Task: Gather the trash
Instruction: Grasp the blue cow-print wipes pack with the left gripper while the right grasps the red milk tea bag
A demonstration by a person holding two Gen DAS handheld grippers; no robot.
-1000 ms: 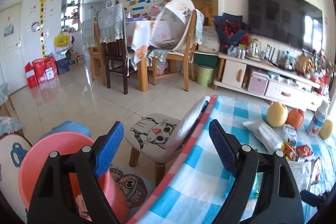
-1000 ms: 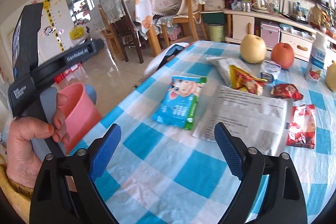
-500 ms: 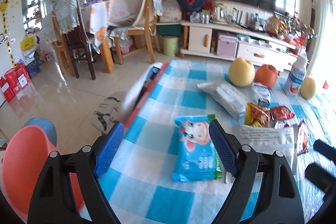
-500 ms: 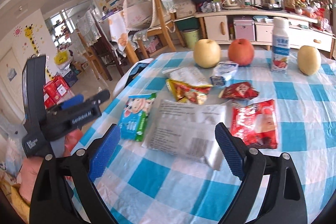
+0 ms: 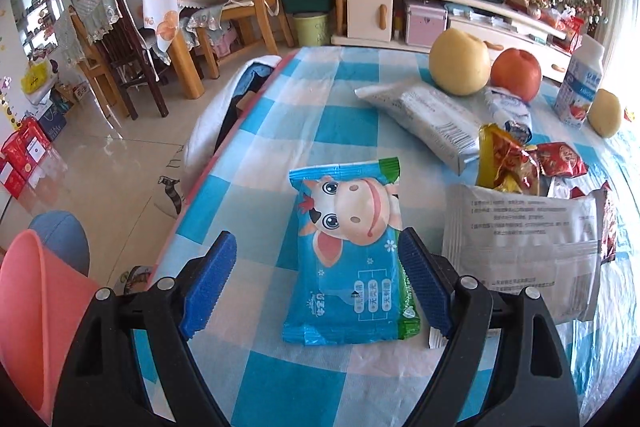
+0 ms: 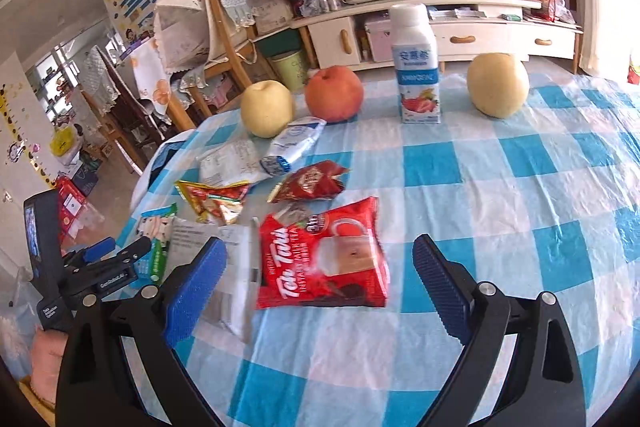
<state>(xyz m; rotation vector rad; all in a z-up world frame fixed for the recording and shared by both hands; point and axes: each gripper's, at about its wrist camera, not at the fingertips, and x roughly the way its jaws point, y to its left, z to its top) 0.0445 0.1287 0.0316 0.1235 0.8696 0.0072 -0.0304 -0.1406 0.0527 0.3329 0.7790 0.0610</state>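
Observation:
Wrappers lie on a blue-and-white checked tablecloth (image 5: 280, 115). A blue cow-print packet (image 5: 352, 251) lies between the tips of my open left gripper (image 5: 316, 283), partly inside the jaws. A white printed bag (image 5: 524, 247), a yellow-red wrapper (image 5: 504, 163) and a long white packet (image 5: 424, 119) lie to its right. My right gripper (image 6: 316, 291) is open and empty above a red Teh Tarik packet (image 6: 324, 255). A dark red wrapper (image 6: 308, 183) and a yellow-red wrapper (image 6: 212, 199) lie beyond it. The left gripper also shows in the right wrist view (image 6: 108, 259).
Two yellow pears (image 6: 266, 107) (image 6: 498, 85), a red apple (image 6: 334, 99) and a milk bottle (image 6: 418, 67) stand at the table's far side. A pink bin (image 5: 36, 319) stands on the floor left of the table. Chairs and a TV cabinet lie beyond.
My left gripper swung right from the pink bin and the floor and closed in on the blue cow packet. My right gripper moved right, from the blue packet to over the red packet.

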